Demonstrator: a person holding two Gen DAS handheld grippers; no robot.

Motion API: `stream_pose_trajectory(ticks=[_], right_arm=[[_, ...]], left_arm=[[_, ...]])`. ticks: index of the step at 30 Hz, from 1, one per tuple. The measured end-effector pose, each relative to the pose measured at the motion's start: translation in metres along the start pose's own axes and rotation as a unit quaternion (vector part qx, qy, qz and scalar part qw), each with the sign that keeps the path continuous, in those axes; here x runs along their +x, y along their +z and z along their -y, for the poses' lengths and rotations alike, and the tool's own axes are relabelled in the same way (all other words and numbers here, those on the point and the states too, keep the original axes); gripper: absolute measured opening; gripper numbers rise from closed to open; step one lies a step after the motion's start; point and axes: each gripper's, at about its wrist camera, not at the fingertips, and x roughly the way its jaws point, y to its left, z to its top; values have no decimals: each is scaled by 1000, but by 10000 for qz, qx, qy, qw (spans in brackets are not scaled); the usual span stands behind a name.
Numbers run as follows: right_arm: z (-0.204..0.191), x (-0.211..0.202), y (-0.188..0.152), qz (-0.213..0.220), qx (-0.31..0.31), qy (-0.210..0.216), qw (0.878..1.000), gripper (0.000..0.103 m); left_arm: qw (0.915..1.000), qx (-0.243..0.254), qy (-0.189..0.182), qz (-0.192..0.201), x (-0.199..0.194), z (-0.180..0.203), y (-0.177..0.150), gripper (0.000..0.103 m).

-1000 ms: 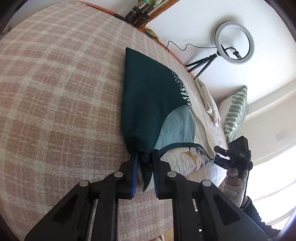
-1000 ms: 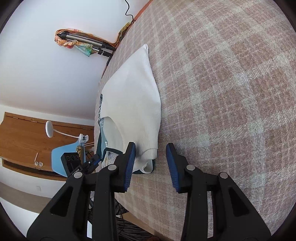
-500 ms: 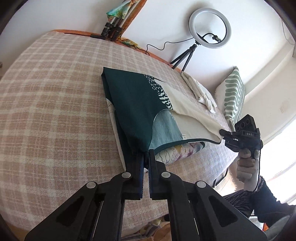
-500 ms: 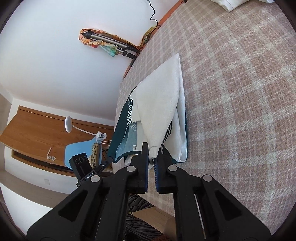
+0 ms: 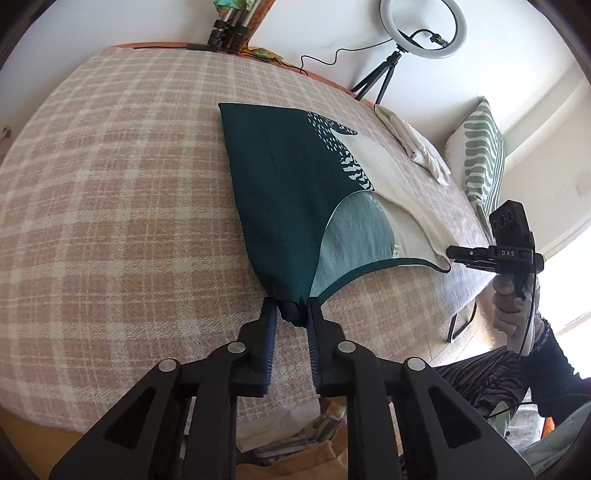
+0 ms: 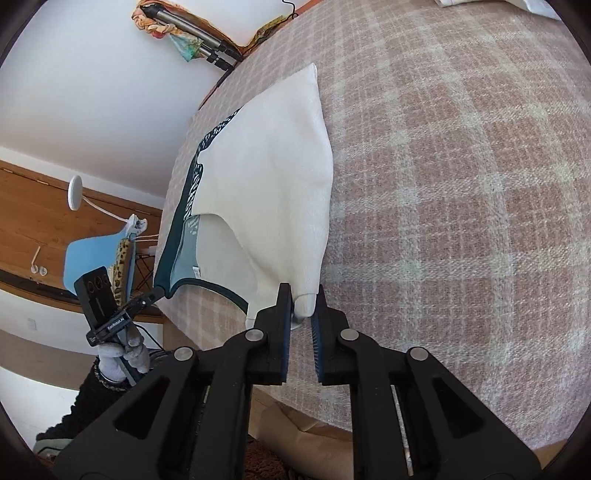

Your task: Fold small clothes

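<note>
Soft matt cloth on the garment (image 5: 280,192), dark green beside cream; under it, the bed's checked blanket (image 5: 110,206) looks coarse and woolly. Matt black plastic left claw (image 5: 290,317), shiny metal rivets.

Right gripper (image 6: 301,308): black, blue-padded jaws closed on the cream corner of the garment (image 6: 273,192). Garment: cream panel uppermost, dark green edging and a pale teal lining at its left side, spread on the bed (image 6: 461,177) with pink-and-cream checked cover. Left gripper (image 6: 157,293): far left, its tip at the garment's green corner, in a gloved hand (image 6: 127,356). Blue chair (image 6: 92,258) and tripod legs (image 6: 192,35) beyond the bed.
</note>
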Motion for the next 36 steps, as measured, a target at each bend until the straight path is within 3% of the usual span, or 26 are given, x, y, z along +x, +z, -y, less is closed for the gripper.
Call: stream_pose_trajectory(ticks=[2, 5, 10, 14, 20, 26, 36], right_arm=[[-7, -7, 3, 201, -297, -310, 9989, 40], [-4, -20, 12, 480, -283, -58, 9984, 47], [7, -11, 28, 435, -120, 235, 9987, 47], [11, 6, 33, 198, 31, 388, 9990, 47], [16, 22, 35, 32, 174, 732, 9972, 47], [26, 33, 42, -38, 538, 1297, 9901, 47], [1, 62, 55, -226, 444, 1529, 9870, 47]], left_arm=[[10000, 18, 74, 40, -8, -2, 2, 31], [9997, -36, 72, 249, -20, -9, 12, 32], [9977, -359, -99, 559, -20, -26, 42, 34], [9974, -485, -226, 477, 0, -38, 72, 34], [9921, -1067, -531, 392, 32, -69, 109, 40], [9828, -1566, -969, 115, 68, -90, 128, 42], [9731, -1722, -1502, 282, 90, -91, 154, 46]])
